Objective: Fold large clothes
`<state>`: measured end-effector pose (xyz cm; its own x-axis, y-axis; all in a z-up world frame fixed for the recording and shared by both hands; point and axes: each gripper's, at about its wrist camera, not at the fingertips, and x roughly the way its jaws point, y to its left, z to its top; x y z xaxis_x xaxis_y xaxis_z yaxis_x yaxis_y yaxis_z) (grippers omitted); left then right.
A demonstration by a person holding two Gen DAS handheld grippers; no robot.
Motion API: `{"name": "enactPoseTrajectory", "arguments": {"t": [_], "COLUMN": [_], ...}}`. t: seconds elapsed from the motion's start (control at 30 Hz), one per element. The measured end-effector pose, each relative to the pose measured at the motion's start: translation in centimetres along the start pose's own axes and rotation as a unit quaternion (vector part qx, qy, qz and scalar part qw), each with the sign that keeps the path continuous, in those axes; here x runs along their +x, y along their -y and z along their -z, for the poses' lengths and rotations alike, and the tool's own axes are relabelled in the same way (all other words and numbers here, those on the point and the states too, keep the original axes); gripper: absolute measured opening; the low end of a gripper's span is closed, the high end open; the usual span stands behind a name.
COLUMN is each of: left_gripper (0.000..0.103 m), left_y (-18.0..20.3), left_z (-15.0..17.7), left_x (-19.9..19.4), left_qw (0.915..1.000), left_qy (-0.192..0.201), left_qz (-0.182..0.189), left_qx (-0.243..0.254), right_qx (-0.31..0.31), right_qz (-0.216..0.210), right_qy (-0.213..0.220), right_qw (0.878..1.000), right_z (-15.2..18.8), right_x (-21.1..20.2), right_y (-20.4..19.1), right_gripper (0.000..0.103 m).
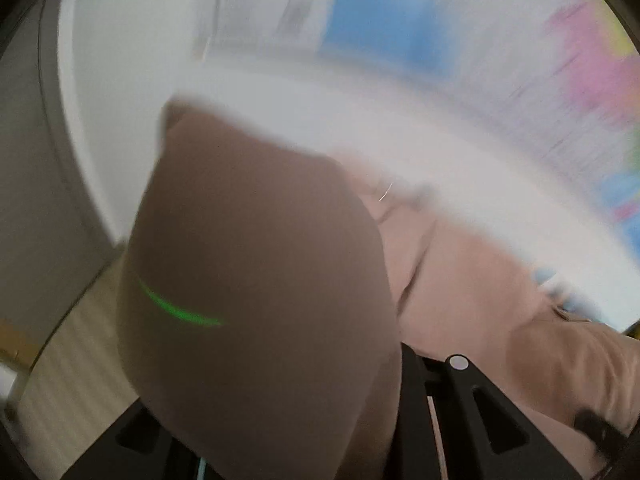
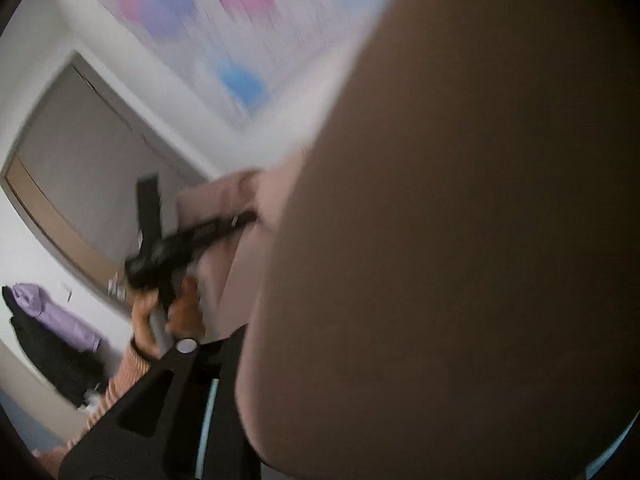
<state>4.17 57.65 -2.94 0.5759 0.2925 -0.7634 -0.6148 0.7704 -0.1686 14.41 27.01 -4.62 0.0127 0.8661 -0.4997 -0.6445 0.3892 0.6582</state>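
A large pale pink garment [image 1: 460, 280] hangs lifted between both grippers; both views are motion-blurred. In the left wrist view a fold of it [image 1: 260, 280] drapes over my left gripper and hides the fingertips; only the black finger bases [image 1: 472, 408] show. In the right wrist view the cloth [image 2: 460, 240] covers the right half of the frame and my right gripper's tips. The left gripper [image 2: 240, 218] shows there, held by a hand [image 2: 160, 320], its tip pressed into the pink cloth.
A white surface [image 1: 360, 120] lies below the garment. A colourful wall picture [image 2: 224, 20] hangs behind. A purple and a black garment [image 2: 52, 320] lie at the far left. A grey door or panel [image 2: 92, 168] stands beside the white wall.
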Motion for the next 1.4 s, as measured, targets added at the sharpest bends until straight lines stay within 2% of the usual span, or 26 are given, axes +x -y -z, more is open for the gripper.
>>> {"name": "enactPoseTrajectory", "arguments": {"t": [0.03, 0.07, 0.1, 0.17, 0.3, 0.37, 0.4, 0.43, 0.47, 0.53, 0.6, 0.67, 0.77, 0.83, 0.9, 0.97, 1.03, 1.07, 1.13, 1.2, 1.3, 1.4], "left_gripper": [0.018, 0.019, 0.019, 0.019, 0.02, 0.021, 0.029, 0.048, 0.055, 0.058, 0.062, 0.064, 0.068, 0.069, 0.071, 0.071, 0.071, 0.071, 0.071, 0.071, 0.076, 0.077], "left_y": [-1.1, -1.6, -2.0, -2.2, -4.2, -4.6, -3.9, -3.8, -3.1, -2.5, -2.3, -2.1, -2.2, -2.8, -1.1, 0.5, 2.0, 2.8, 4.4, 4.9, 4.4, 4.0], "left_z": [1.0, 1.3, 1.5, 1.5, 1.8, 2.1, 2.3, 2.4, 2.0, 2.3, 2.8, 3.4, 4.7, 4.5, 4.8, 5.3, 6.0, 6.3, 6.2, 6.4, 6.3, 6.4], "left_x": [1.4, 1.3, 1.1, 0.6, -0.1, -0.1, -0.4, -0.1, 0.4, -0.2, -1.9, -3.3, -7.1, -9.6, -10.5, -10.1, -9.3, -8.5, -5.7, -3.0, -1.9, -2.7], "left_qw": [0.9999, 0.9999, 0.9998, 0.9997, 0.9983, 0.9976, 0.9982, 0.9991, 0.9995, 0.9995, 0.9992, 0.9976, 0.9927, 0.9908, 0.9892, 0.9901, 0.9902, 0.9899, 0.9905, 0.992, 0.9933, 0.9932], "left_qy": [-0.012, -0.005, 0.002, -0.003, -0.005, -0.005, -0.007, -0.012, -0.018, -0.016, -0.001, 0.01, 0.057, 0.085, 0.094, 0.08, 0.064, 0.052, 0.026, 0.0, -0.012, -0.002], "left_qz": [-0.001, 0.008, 0.016, 0.023, 0.049, 0.056, 0.046, 0.027, -0.002, -0.017, -0.04, -0.069, -0.101, -0.091, -0.073, -0.039, -0.029, -0.024, -0.018, -0.022, -0.021, -0.031], "left_qx": [-0.009, -0.013, -0.015, -0.012, -0.031, -0.04, -0.037, -0.03, -0.026, -0.02, -0.006, 0.007, 0.033, 0.054, 0.085, 0.108, 0.121, 0.13, 0.134, 0.125, 0.113, 0.112], "right_qx": [0.0, 0.001, 0.004, 0.022, 0.05, 0.06, 0.06, 0.065, 0.076, 0.067, 0.047, 0.032, -0.021, -0.052, -0.087, -0.113, -0.134, -0.138, -0.134, -0.109, -0.086, -0.097], "right_qz": [0.007, 0.008, 0.008, -0.006, -0.012, -0.032, -0.029, -0.022, -0.007, 0.013, 0.036, 0.068, 0.135, 0.145, 0.143, 0.14, 0.144, 0.147, 0.171, 0.175, 0.161, 0.16], "right_qy": [-0.01, -0.009, -0.007, 0.003, 0.025, 0.032, 0.025, 0.006, -0.03, -0.048, -0.038, -0.016, 0.035, 0.064, 0.074, 0.06, 0.038, 0.023, 0.006, -0.029, -0.027, -0.015], "right_qw": [1.0, 1.0, 1.0, 1.0, 0.998, 0.997, 0.997, 0.998, 0.997, 0.997, 0.998, 0.997, 0.99, 0.986, 0.983, 0.982, 0.98, 0.979, 0.976, 0.978, 0.983, 0.982], "right_z": [0.8, 1.1, 1.3, 1.5, 2.2, 2.3, 2.6, 2.7, 3.2, 3.2, 3.4, 2.9, 2.9, 2.0, 1.3, 0.2, -0.1, -0.7, -1.2, -1.3, -0.7, -0.3], "right_x": [0.4, 0.0, -0.7, -2.8, -7.1, -7.8, -7.8, -7.3, -6.4, -6.0, -7.5, -9.2, -11.9, -12.6, -12.4, -9.5, -6.6, -5.0, -2.4, -0.3, -0.9, -2.7], "right_y": [0.4, 0.6, 0.7, 1.3, 3.0, 3.5, 3.6, 3.8, 4.1, 4.0, 3.6, 3.2, 1.2, 0.2, 0.0, -1.6, -2.1, -2.2, -1.5, 0.4, 1.4, 0.5], "right_gripper": [0.032, 0.038, 0.04, 0.058, 0.055, 0.04, 0.038, 0.038, 0.038, 0.041, 0.045, 0.054, 0.055, 0.055, 0.055, 0.053, 0.053, 0.048, 0.049, 0.047, 0.047, 0.049]}}
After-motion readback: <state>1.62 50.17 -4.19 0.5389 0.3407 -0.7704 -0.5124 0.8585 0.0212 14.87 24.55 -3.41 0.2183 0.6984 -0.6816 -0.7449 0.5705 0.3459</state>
